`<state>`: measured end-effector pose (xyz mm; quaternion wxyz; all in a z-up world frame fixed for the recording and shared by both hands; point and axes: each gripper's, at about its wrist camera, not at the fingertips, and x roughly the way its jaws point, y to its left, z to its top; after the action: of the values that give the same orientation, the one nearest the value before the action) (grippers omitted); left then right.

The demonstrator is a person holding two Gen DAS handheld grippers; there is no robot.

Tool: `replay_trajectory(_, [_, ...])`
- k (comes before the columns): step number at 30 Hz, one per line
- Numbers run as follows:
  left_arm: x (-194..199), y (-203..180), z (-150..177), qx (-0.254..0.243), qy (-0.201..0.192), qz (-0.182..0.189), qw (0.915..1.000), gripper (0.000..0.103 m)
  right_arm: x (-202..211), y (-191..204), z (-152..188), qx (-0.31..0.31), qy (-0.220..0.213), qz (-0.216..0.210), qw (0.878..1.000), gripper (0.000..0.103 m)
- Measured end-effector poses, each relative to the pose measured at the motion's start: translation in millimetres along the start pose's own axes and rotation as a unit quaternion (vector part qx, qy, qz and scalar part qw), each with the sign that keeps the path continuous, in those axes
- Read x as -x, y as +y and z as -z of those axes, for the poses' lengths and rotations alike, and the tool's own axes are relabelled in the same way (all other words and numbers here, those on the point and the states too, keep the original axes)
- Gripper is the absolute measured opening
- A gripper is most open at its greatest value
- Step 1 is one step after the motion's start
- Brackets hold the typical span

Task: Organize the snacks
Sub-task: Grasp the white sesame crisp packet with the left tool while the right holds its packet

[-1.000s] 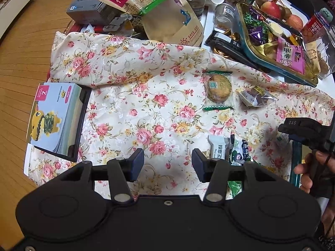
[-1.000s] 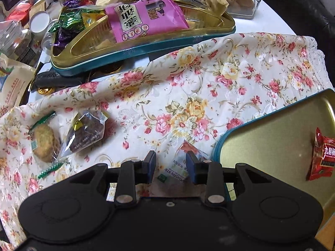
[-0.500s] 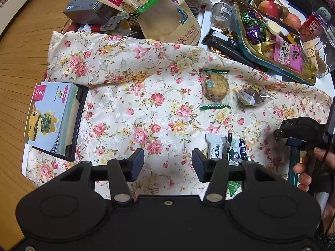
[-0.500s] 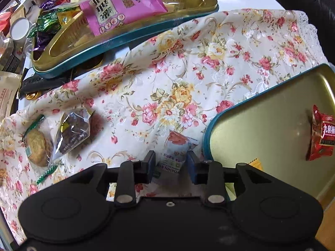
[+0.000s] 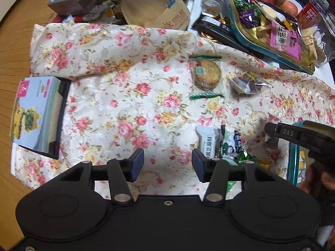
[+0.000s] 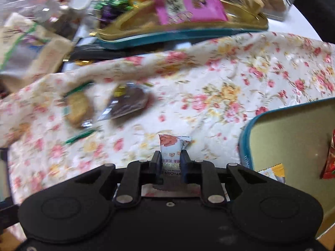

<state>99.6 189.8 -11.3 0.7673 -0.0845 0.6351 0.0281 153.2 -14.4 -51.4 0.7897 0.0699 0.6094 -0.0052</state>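
My right gripper [image 6: 170, 159] is shut on a small white snack packet with a red print [image 6: 170, 146], held over the floral cloth [image 6: 209, 83], left of a gold tin with a teal rim [image 6: 246, 125]. That tin holds a red packet [image 6: 329, 161] and a yellow-edged packet [image 6: 274, 171]. My left gripper [image 5: 167, 162] is open and empty above the cloth [image 5: 125, 104]. A white packet [image 5: 207, 140] and a green-white packet [image 5: 231, 144] lie just right of it. A wrapped round cookie [image 5: 207, 74] and a brown wrapped snack [image 5: 246, 82] lie farther off. The right gripper [image 5: 293, 133] shows at the right edge.
A full gold tray of sweets [image 5: 270, 31] with a pink packet [image 5: 284, 39] sits at the back right. Paper bags [image 5: 150, 4], jars and a grey box [image 5: 69, 0] crowd the back. A picture box [image 5: 35, 113] lies at the cloth's left edge.
My right gripper has closed on the white packet and lifted it while swinging left; its view is blurred. My left gripper has drifted slightly and stays open.
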Motion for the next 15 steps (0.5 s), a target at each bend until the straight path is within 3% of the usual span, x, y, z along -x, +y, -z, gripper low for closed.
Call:
replay_trajectory(5, [-13, -18, 2, -0.016, -0.007, -0.017, 0.9997, 0.057, 37, -8, 4, -0.014, -0.014, -0.046, 0.999, 0.02])
replay_trajectory(11, [-37, -37, 2, -0.036, -0.028, -0.05, 0.9977, 0.057, 71, -22, 14, -0.002, -0.039, -0.071, 0.997, 0.021])
replay_trajectory(15, [-52, -52, 5, -0.057, -0.019, -0.058, 0.9965, 0.057, 82, -32, 18, -0.004, -0.044, -0.09, 0.995, 0.021])
